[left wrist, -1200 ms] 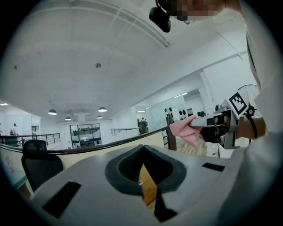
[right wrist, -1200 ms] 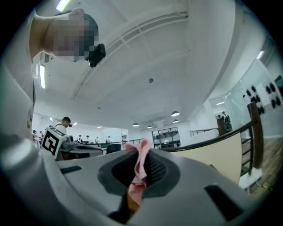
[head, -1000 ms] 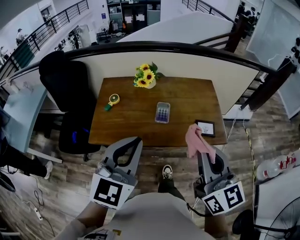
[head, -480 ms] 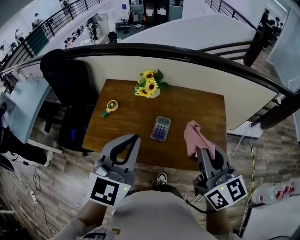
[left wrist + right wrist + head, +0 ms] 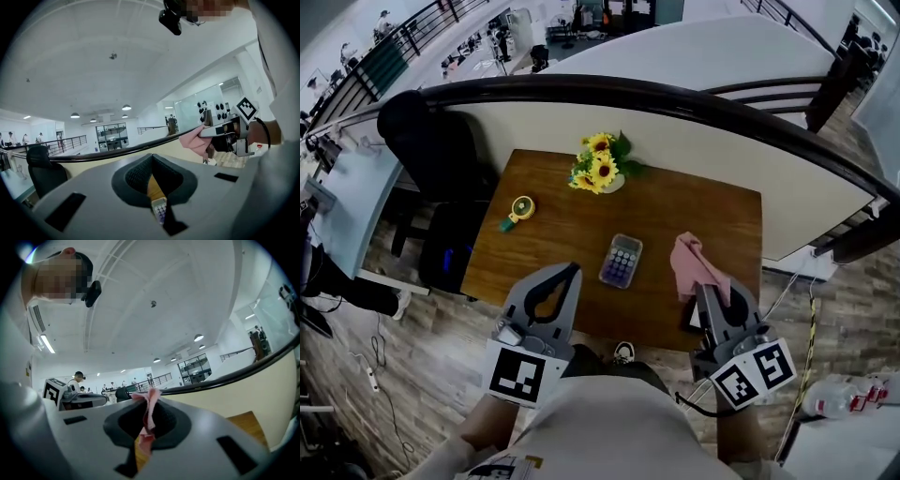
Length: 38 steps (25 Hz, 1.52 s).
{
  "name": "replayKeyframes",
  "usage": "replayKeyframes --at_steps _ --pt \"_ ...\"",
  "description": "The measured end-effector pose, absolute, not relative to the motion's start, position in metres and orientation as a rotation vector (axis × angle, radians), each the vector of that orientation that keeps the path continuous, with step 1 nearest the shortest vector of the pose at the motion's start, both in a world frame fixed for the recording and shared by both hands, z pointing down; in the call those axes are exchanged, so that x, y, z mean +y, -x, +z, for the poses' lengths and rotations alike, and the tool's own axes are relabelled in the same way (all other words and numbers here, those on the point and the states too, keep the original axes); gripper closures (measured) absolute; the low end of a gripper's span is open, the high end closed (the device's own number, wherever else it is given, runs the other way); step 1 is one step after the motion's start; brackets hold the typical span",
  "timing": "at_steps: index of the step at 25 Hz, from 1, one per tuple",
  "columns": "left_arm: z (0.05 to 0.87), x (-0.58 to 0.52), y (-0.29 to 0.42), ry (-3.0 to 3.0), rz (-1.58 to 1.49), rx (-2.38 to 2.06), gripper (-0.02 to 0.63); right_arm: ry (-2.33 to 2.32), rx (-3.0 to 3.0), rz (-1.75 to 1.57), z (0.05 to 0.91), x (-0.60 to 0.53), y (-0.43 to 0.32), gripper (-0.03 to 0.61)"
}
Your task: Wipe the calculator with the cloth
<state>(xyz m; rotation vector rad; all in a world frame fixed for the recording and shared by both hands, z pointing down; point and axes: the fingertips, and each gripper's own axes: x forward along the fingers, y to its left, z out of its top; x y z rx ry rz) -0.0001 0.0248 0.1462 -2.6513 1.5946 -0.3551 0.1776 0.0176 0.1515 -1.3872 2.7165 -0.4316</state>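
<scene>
A grey calculator (image 5: 622,261) lies flat near the middle of the brown table (image 5: 553,234). Through the left gripper's jaw gap I see a slice of the calculator (image 5: 159,209). My right gripper (image 5: 705,286) is shut on a pink cloth (image 5: 694,265), which hangs over the table to the right of the calculator, apart from it. The cloth (image 5: 148,414) stands up between the right gripper's (image 5: 149,401) jaws. My left gripper (image 5: 571,270) hovers at the table's front edge, left of the calculator, shut and holding nothing. The left gripper view shows the cloth (image 5: 194,139) at the right.
A small vase of sunflowers (image 5: 602,167) stands at the table's far edge. A yellow and green gadget (image 5: 519,210) lies at the left. A dark flat device (image 5: 687,320) sits at the front right, partly hidden by the right gripper. A black chair (image 5: 431,150) stands left of the table.
Both grippers have come forward to the table. The cloth has gone from off the front right corner to above the tabletop beside the calculator. Both grippers stay shut.
</scene>
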Motion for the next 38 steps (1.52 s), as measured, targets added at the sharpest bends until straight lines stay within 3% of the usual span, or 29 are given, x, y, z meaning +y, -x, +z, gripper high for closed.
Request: replayKeyframes --at_steps 13,38 --pt "0.211 -0.017 0.017 2.839 -0.474 1.458 0.611 1.565 2.719 -0.589 0.213 -0.013 -0.156 0.563" --pt "0.486 -0.098 -0.015 3.248 -0.722 1.234 0.611 1.659 2.771 -0.868 0.425 -0.106 -0.121 0.563"
